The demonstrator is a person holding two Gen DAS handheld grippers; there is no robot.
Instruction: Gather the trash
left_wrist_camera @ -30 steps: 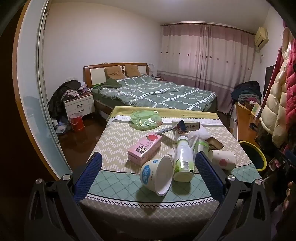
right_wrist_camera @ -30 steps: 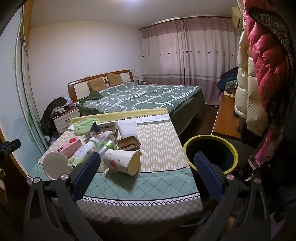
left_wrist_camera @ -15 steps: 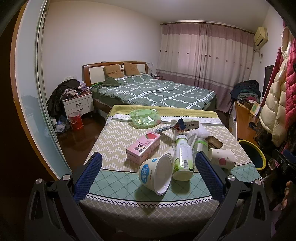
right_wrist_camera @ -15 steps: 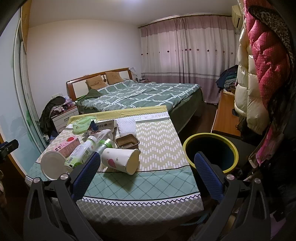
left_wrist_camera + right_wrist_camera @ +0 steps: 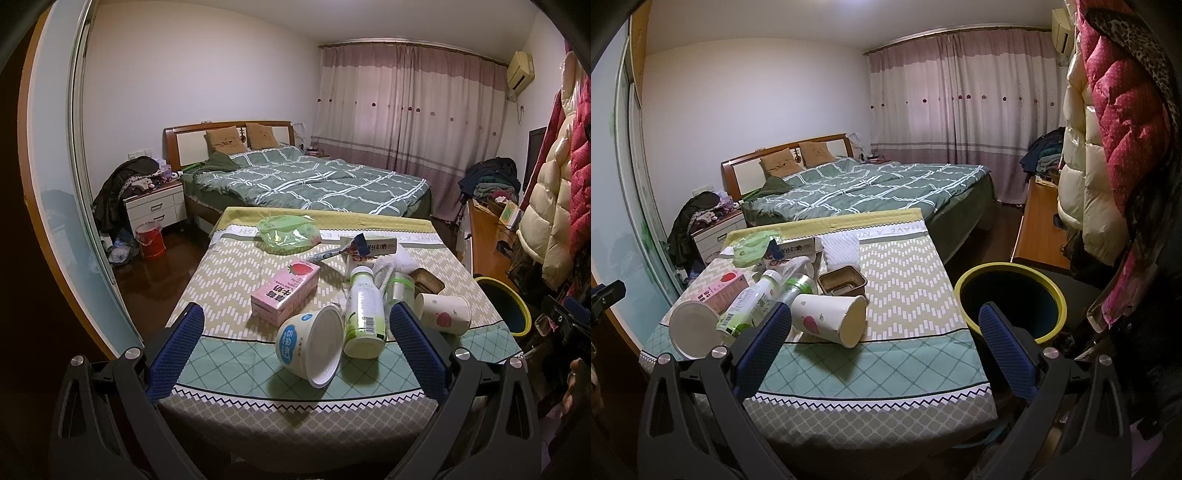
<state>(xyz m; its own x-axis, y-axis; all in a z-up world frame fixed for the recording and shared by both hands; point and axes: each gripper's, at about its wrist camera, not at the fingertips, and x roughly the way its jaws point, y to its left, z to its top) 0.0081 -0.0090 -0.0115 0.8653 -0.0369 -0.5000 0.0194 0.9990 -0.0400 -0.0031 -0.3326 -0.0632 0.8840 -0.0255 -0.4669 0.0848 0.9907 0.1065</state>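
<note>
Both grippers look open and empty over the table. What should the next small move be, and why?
Probably ease the right gripper forward onto the tipped paper cup. It lies at the near edge, closest to the yellow-rimmed bin beside the table, and both grippers hold nothing.

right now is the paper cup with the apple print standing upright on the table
No, the paper cup lies on its side on the table, open mouth facing the yellow-rimmed bin.

left hand-held gripper [image 5: 295, 330] spread wide, right hand-held gripper [image 5: 884, 328] likewise
</note>
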